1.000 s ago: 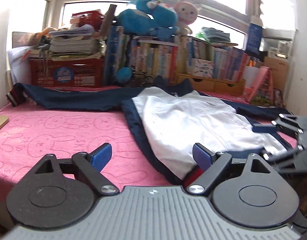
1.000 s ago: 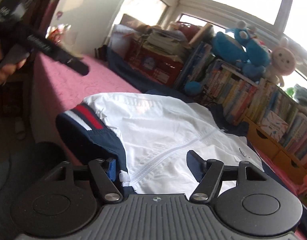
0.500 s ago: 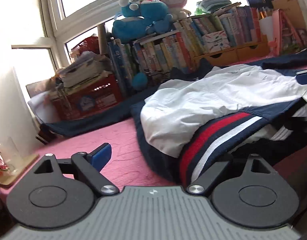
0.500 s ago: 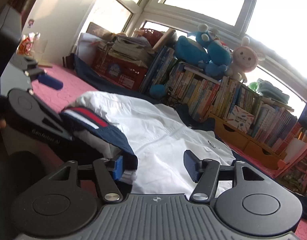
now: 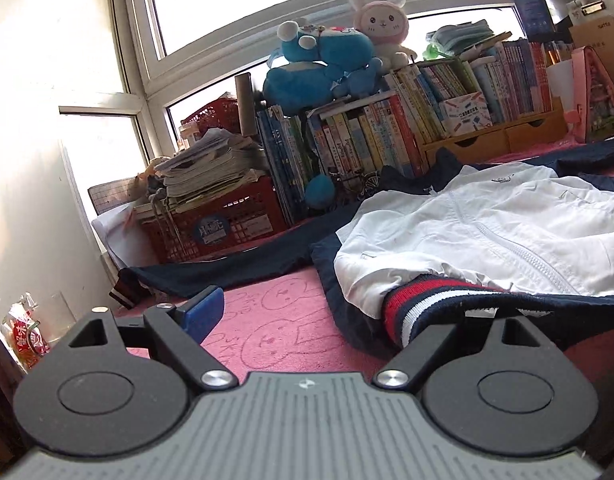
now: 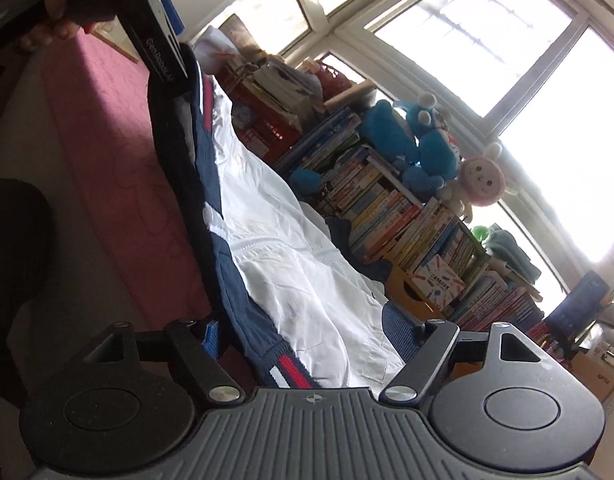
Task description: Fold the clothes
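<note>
A white jacket (image 5: 507, 216) with navy sides lies front up on the pink bunny-print cover (image 5: 275, 332). Its red, white and navy striped hem (image 5: 423, 304) is draped over the right finger of my left gripper (image 5: 339, 316), which stands wide open; only the left blue pad (image 5: 203, 312) shows. In the right wrist view the same hem (image 6: 285, 364) runs between the fingers of my right gripper (image 6: 305, 334). Those jaws are opening, and neither pad presses on the cloth. Far along the hem, a hand (image 6: 47, 16) holds the left tool.
Behind the jacket a row of books (image 5: 387, 136) carries blue and pink plush toys (image 5: 327, 64). A red crate (image 5: 223, 224) piled with papers stands to their left under the window. The bed's near edge (image 6: 67, 184) drops off left of the hem.
The left view has swung left and rolled, and the striped hem now lies over its right finger. The right gripper's jaws have widened and it has sunk and rolled; the hem has come off its left pad.
</note>
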